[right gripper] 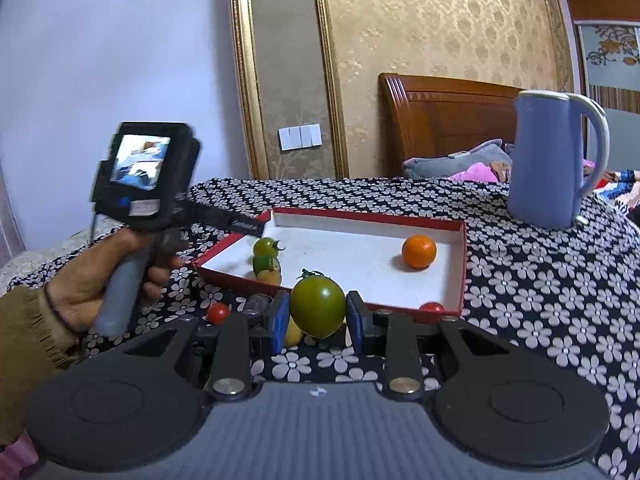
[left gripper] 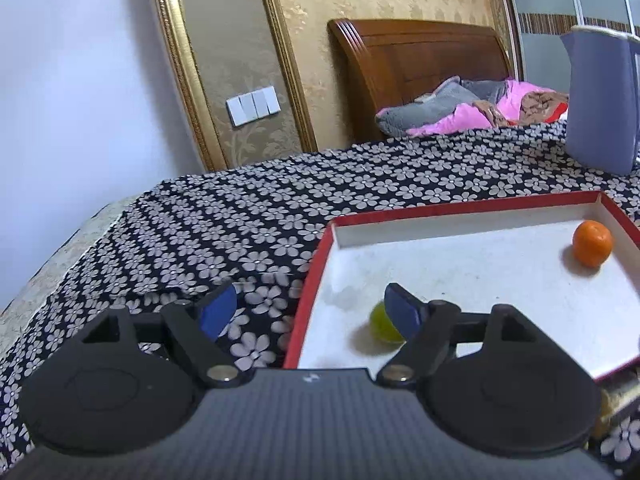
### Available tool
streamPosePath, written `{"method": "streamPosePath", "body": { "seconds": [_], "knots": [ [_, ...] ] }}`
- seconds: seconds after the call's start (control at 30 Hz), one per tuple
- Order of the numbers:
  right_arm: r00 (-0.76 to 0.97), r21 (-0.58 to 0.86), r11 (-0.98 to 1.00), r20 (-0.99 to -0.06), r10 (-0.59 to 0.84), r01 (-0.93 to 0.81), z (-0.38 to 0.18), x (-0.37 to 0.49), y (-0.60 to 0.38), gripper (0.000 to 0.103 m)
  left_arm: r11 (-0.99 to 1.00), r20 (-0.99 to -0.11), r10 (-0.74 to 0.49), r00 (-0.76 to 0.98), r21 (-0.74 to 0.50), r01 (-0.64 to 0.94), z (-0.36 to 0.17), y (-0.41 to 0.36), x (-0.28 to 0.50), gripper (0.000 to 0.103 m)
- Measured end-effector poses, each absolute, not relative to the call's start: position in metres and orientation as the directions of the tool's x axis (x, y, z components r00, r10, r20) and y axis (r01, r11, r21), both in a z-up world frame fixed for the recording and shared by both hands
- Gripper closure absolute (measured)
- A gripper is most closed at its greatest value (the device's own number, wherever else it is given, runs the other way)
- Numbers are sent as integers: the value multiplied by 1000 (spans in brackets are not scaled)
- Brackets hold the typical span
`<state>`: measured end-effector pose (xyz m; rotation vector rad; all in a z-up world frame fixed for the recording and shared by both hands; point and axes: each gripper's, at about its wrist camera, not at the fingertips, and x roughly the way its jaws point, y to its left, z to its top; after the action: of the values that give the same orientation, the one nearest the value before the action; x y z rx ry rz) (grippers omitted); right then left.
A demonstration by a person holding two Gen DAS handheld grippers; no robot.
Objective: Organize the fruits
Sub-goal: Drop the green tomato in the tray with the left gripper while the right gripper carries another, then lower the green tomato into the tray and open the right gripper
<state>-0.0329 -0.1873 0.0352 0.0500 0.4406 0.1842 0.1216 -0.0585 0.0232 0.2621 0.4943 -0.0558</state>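
A red-rimmed white tray (right gripper: pixel 464 256) lies on the flowered cloth. An orange (right gripper: pixel 419 251) sits in it at the far right, also in the left wrist view (left gripper: pixel 592 243). A small green tomato (right gripper: pixel 265 247) lies in the tray's left part, seen as a green blur (left gripper: pixel 383 323) behind my left finger. My left gripper (left gripper: pixel 310 312) is open and empty above the tray's left rim (left gripper: pixel 310 280). My right gripper (right gripper: pixel 318 318) is shut on a large green tomato (right gripper: pixel 318 306), held just before the tray's near edge.
A blue kettle (right gripper: pixel 552 160) stands on the cloth behind the tray at right. Small red tomatoes (right gripper: pixel 218 313) and a yellow one (right gripper: pixel 294 334) lie on the cloth before the tray; another red one (right gripper: pixel 432 306) is by the near rim. Bed and wall lie beyond.
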Motion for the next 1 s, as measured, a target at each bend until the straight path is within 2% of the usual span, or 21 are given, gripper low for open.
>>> {"method": "streamPosePath", "body": {
  "seconds": [0.13, 0.37, 0.77, 1.0],
  "knots": [
    [888, 71, 983, -422, 181, -167, 42, -21, -184, 73, 968, -443, 13, 897, 229, 99, 28, -45, 104, 18],
    [887, 58, 986, -432, 164, -154, 51, 11, -186, 73, 976, -427, -3, 904, 194, 95, 34, -24, 81, 17],
    [859, 51, 989, -490, 146, -139, 51, 76, -186, 73, 986, -440, -9, 898, 145, 80, 26, 4, 60, 17],
    [847, -16, 994, -525, 81, -105, 43, 115, -181, 73, 993, -451, -12, 892, 102, 65, 13, 18, 44, 16]
  ]
}}
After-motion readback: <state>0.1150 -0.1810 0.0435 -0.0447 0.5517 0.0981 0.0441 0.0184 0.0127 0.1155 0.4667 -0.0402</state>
